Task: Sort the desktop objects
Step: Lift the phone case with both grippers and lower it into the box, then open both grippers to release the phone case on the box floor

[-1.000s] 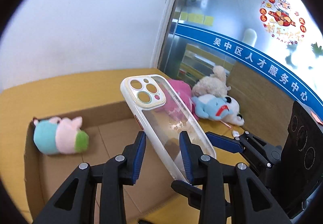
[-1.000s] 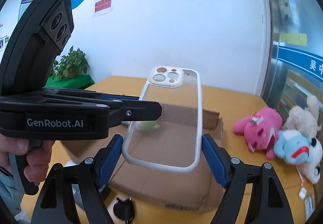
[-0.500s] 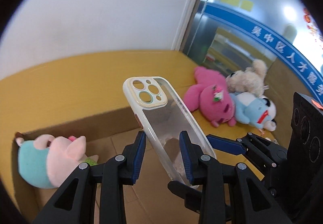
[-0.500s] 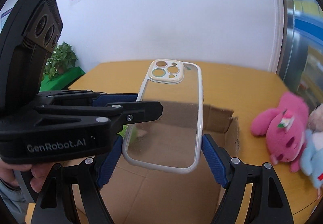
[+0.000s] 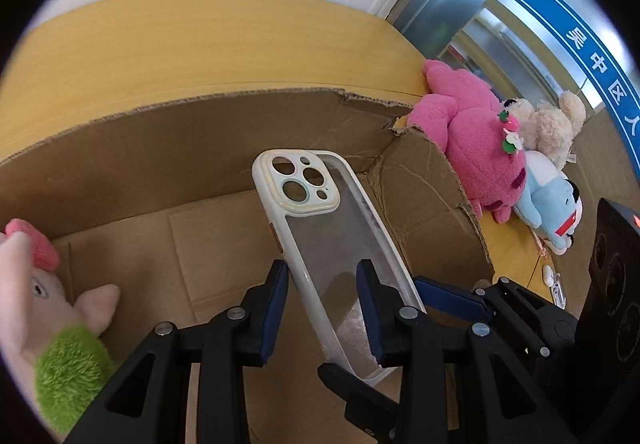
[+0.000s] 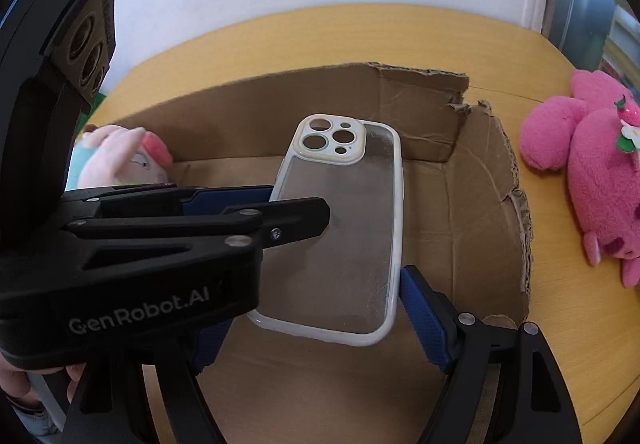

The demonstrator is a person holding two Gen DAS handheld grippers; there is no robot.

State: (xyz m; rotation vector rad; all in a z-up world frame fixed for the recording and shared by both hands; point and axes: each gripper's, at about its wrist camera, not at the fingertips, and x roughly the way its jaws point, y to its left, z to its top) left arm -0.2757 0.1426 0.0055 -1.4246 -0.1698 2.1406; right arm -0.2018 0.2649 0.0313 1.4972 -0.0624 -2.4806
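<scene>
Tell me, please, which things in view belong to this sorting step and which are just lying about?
In use: phone case, left gripper, right gripper, cardboard box.
Lying about: pink plush, beige plush, blue plush, plush in box.

Yellow wooden table carries everything, back edge against white wall. Open cardboard box sits directly on tabletop, near-right corner torn and ragged. Right of box, on bare wood: pink plush lying just beside box wall; cream plush and blue plush piled touching it. Small white item lies on wood near blue plush, too small to identify.
</scene>
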